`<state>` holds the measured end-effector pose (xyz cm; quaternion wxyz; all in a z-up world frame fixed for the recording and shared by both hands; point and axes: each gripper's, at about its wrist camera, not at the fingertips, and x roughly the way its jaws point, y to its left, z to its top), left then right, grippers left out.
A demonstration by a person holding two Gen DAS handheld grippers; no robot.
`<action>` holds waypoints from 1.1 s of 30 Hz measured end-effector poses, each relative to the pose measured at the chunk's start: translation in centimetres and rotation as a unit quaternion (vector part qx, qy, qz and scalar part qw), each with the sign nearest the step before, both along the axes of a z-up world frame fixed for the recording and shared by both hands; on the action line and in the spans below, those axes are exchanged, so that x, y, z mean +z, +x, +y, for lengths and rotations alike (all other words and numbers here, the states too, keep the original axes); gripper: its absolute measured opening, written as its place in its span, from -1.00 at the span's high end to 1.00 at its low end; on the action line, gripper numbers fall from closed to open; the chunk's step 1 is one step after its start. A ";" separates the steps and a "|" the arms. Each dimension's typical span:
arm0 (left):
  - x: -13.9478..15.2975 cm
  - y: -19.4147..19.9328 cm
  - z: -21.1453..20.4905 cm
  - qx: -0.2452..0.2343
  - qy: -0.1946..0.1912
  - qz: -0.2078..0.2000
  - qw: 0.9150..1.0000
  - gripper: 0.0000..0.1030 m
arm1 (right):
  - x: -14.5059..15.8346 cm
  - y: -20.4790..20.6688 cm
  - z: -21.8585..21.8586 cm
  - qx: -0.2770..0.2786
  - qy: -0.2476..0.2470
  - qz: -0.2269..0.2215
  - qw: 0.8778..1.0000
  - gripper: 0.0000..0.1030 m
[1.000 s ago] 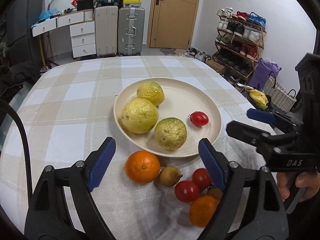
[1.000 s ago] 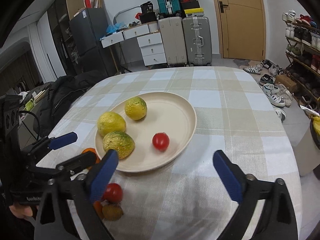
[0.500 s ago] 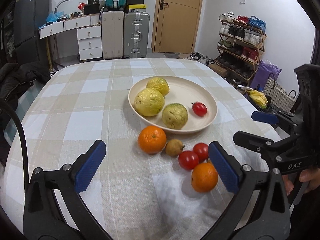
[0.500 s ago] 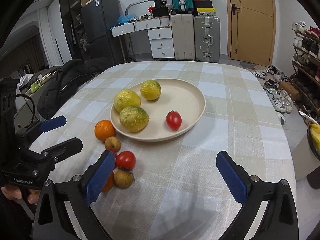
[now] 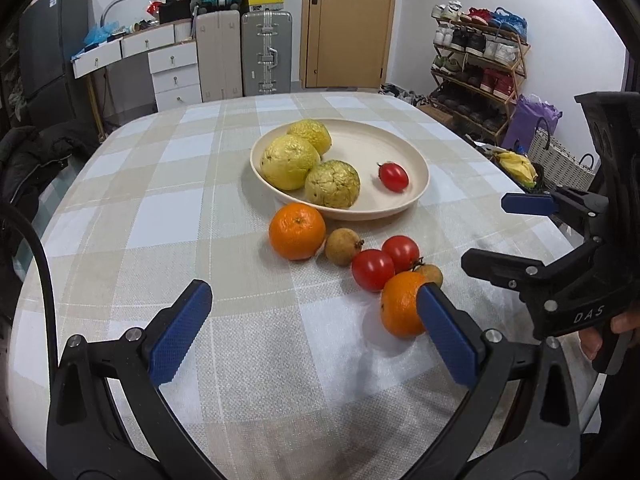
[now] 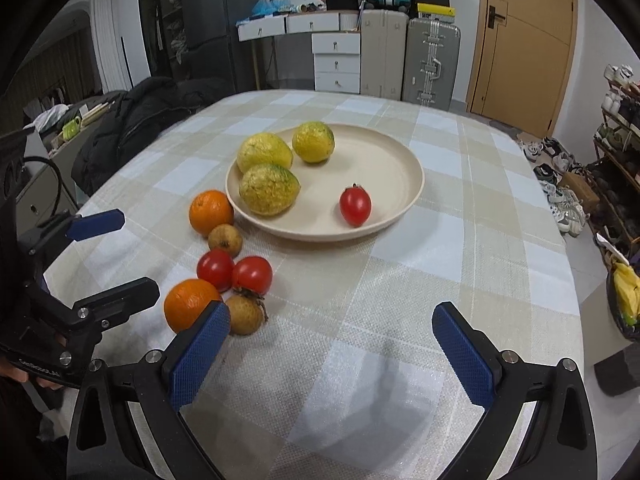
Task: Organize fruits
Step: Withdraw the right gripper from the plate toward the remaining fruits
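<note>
we have both hand-held grippers, left (image 5: 312, 334) and right (image 6: 330, 350), spread wide and empty above the desk (image 5: 168, 216); left jaws just opened.

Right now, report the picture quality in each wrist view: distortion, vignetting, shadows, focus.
Left wrist view: strong fisheye bending, black corner vignette, the table edge bowed, fruit sharp, soft shadow beneath the near orange. Right wrist view: same barrel distortion, door frame curved, even indoor light, no glare on the plate.

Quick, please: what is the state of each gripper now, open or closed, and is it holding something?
Left gripper: open, jaws just opened wide, holding nothing.
Right gripper: open, holding nothing.
</note>
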<state>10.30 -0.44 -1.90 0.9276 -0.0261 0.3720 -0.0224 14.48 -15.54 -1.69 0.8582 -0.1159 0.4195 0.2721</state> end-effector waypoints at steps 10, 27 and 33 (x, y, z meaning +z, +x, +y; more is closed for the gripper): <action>-0.3 0.5 0.3 -0.001 -0.006 0.009 1.000 -0.98 | -2.2 0.0 1.1 0.014 -0.025 0.026 0.999 -1.00; -0.6 0.9 0.5 -0.001 -0.009 0.016 1.000 -0.98 | -3.4 -0.2 3.1 -0.001 -0.053 0.028 0.998 -1.00; -0.7 1.0 0.6 -0.002 -0.012 0.020 1.000 -0.98 | -3.3 -0.3 3.4 -0.002 -0.059 0.019 0.998 -0.99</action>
